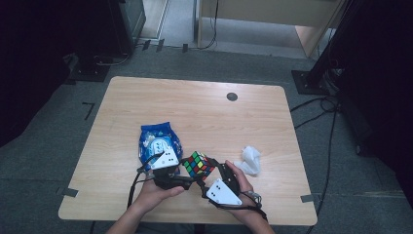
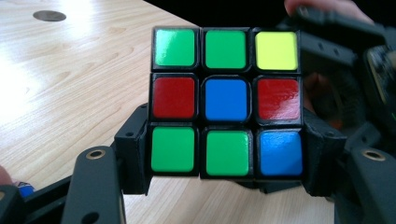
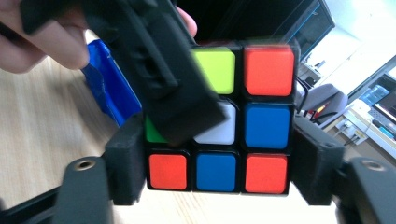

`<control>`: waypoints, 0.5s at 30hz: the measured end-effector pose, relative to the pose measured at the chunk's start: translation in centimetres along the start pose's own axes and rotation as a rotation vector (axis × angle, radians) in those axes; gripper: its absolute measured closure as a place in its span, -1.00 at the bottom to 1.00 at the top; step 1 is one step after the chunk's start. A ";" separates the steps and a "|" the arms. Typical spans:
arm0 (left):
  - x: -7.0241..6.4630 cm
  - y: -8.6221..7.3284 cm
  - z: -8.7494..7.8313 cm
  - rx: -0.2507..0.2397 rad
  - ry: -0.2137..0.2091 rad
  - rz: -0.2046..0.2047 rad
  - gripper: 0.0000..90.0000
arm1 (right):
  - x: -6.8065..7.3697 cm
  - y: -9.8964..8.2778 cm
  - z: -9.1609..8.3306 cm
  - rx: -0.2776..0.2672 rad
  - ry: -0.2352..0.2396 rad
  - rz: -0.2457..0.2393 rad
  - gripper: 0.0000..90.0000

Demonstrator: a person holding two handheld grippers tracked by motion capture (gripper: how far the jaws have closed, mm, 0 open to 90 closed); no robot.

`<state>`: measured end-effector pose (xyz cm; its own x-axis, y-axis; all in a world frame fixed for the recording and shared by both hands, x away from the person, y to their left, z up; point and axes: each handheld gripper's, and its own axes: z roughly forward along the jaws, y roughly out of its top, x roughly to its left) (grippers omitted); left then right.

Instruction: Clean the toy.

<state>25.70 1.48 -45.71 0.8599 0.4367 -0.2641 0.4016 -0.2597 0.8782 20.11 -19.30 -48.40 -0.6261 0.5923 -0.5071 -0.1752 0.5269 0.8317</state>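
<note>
Both claws grip cube [image 1: 198, 164] | left claw [image 1: 187, 181] | right claw [image 1: 210, 171] | above table [image 1: 195, 112]

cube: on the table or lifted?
Lifted. The cube is clamped between the left gripper and the right gripper; in the left gripper view the table lies behind and below it.

A blue snack bag [image 1: 159, 141] lies on the wooden table [image 1: 204, 112] at about seven o'clock from its middle. A crumpled white tissue [image 1: 250, 160] sits at four o'clock. A dark round disc [image 1: 232, 96] lies at one o'clock, near the far edge.
</note>
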 end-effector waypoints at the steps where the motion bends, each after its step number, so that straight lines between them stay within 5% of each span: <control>1: 0.2 0.0 0.0 -0.006 -0.004 -0.019 -0.27 | 0.1 0.1 0.0 0.002 -0.007 0.001 -0.25; 10: 0.8 0.4 -1.5 -0.126 -0.061 -0.082 -0.44 | -1.1 0.1 -0.2 0.008 0.020 0.198 -0.23; 15: 1.2 0.4 -2.3 -0.171 -0.022 -0.064 -0.48 | -2.3 -0.5 -0.4 0.015 -0.014 0.313 -0.23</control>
<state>26.15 3.90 -44.74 0.8420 0.4281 -0.3284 0.3978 -0.0812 0.9139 21.32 -21.14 -47.57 -0.6371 0.7356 -0.2301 0.0354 0.3261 0.9447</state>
